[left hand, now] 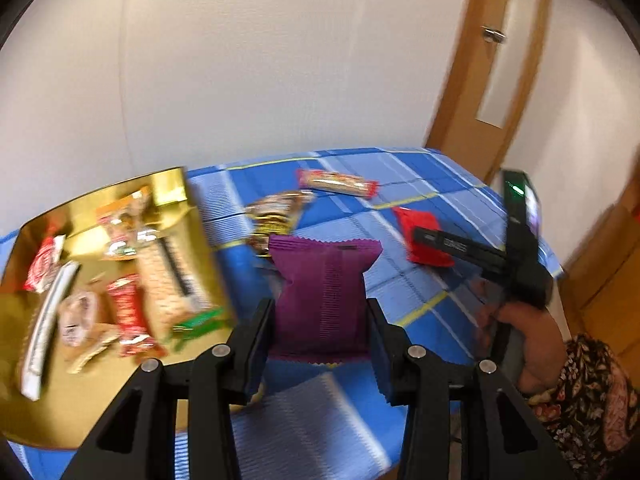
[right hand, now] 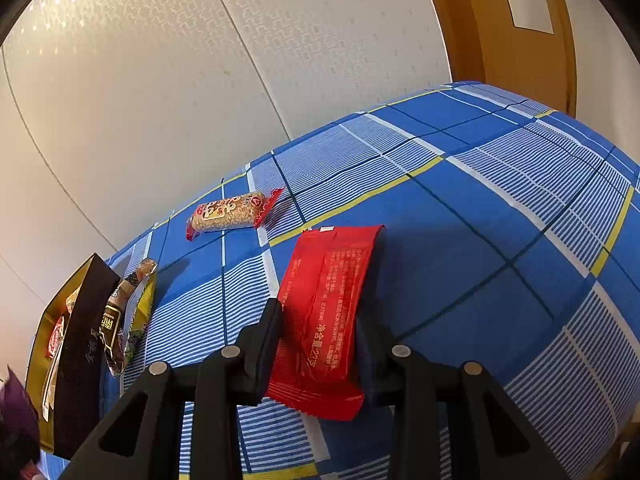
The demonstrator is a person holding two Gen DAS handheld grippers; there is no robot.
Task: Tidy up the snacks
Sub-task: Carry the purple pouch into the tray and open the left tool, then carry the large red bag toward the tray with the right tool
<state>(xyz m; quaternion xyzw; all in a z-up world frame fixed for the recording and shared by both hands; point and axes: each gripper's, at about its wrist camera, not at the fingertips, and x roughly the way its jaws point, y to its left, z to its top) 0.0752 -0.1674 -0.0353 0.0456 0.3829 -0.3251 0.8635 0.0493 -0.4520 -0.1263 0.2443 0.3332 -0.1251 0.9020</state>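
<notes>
Snacks lay on a table with a blue checked cloth, and some sat in a shiny gold box at the cloth's left end. The left gripper was squeezed shut on a purple crinkly snack packet, holding it up above the cloth, just beside the gold box. The right gripper was squeezed shut on a red flat snack packet with small writing on it, and in the left wrist view the red packet was to the right of the purple one. A long rice bar in a clear wrapper with red ends lay on the cloth far from the gold box, near the white wall. A dark packet with gold and brown print lay on the cloth just beside the gold box. Inside the gold box were several small packets, red ones, a white one and a green one, but they were too blurry to name. A wooden door stood behind the far right end of the cloth. The person's hand held the right gripper's handle, next to a sleeve with flowers on it.
</notes>
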